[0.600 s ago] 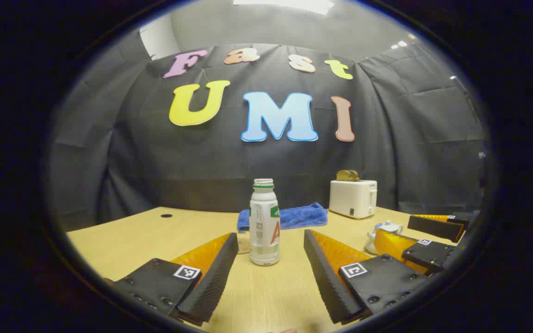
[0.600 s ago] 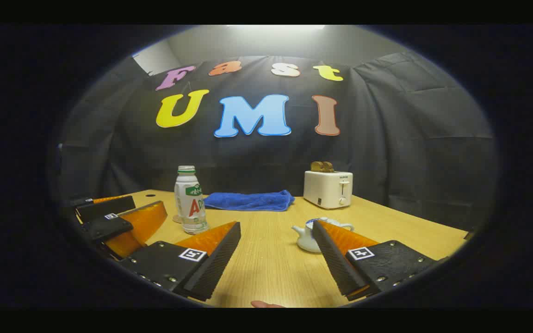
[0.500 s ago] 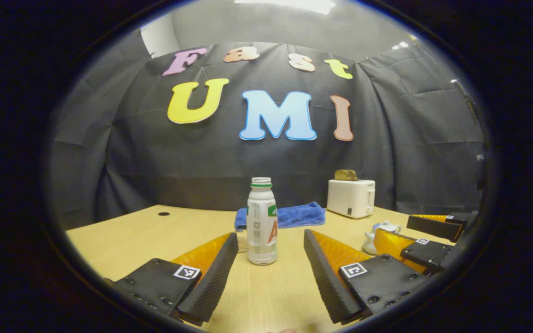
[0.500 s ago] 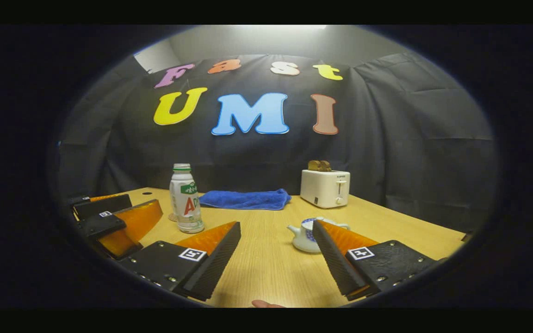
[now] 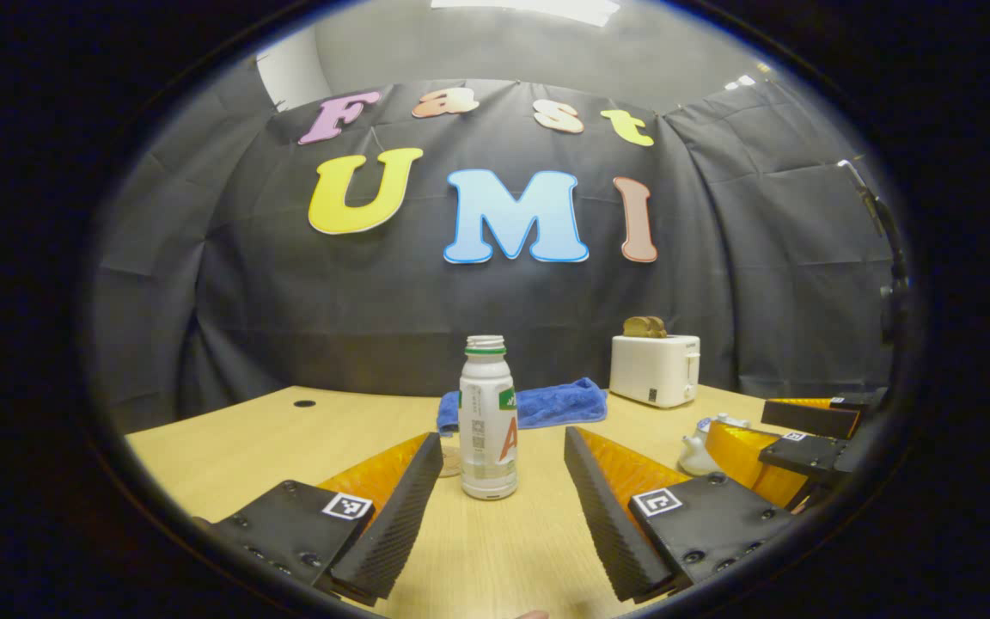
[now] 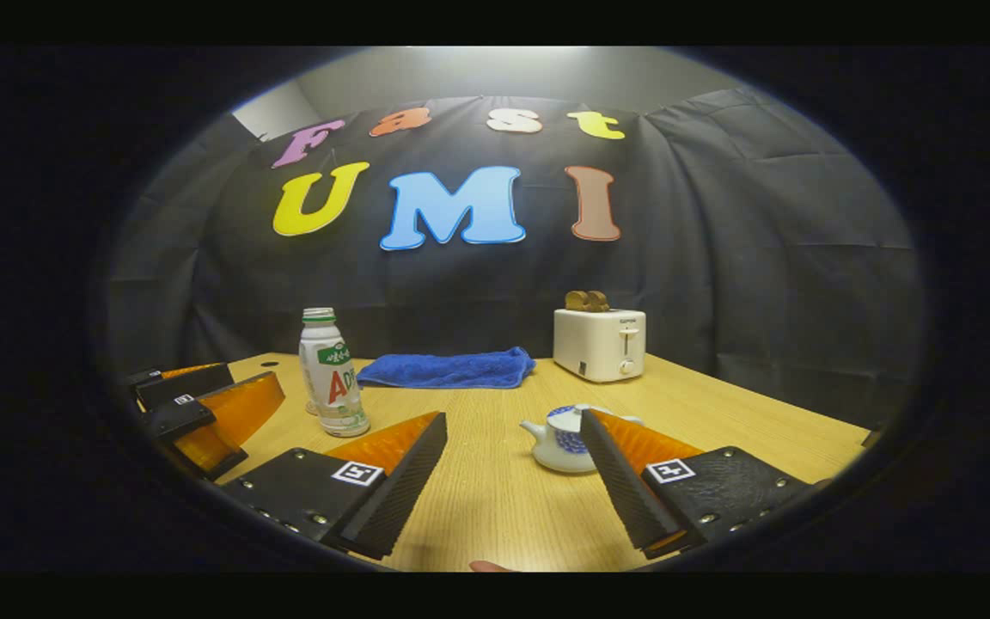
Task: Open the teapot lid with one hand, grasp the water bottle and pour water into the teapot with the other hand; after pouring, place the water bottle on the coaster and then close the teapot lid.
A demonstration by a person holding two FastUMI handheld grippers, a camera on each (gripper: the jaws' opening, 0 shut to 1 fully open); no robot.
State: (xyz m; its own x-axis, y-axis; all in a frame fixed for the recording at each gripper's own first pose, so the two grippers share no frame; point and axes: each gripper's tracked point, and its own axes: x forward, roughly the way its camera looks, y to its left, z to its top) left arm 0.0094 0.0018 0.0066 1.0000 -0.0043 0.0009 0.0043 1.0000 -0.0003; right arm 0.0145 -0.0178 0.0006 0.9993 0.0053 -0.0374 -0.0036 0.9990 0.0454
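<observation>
Wooden table (image 5: 229, 434) holds a capless bottle (image 5: 488, 419) mid-table, with the lidded teapot (image 6: 565, 438) toward its right edge. Left gripper (image 5: 502, 481) faces the bottle and right gripper (image 6: 514, 468) the teapot, both spread and empty. Nothing is done yet.

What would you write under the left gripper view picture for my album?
Open left gripper lines up on the capless water bottle standing on the wooden table, blue towel and toaster behind.

White bottle (image 5: 488, 419) (green band), blue towel (image 6: 448, 368), white toaster (image 6: 599, 344).
</observation>
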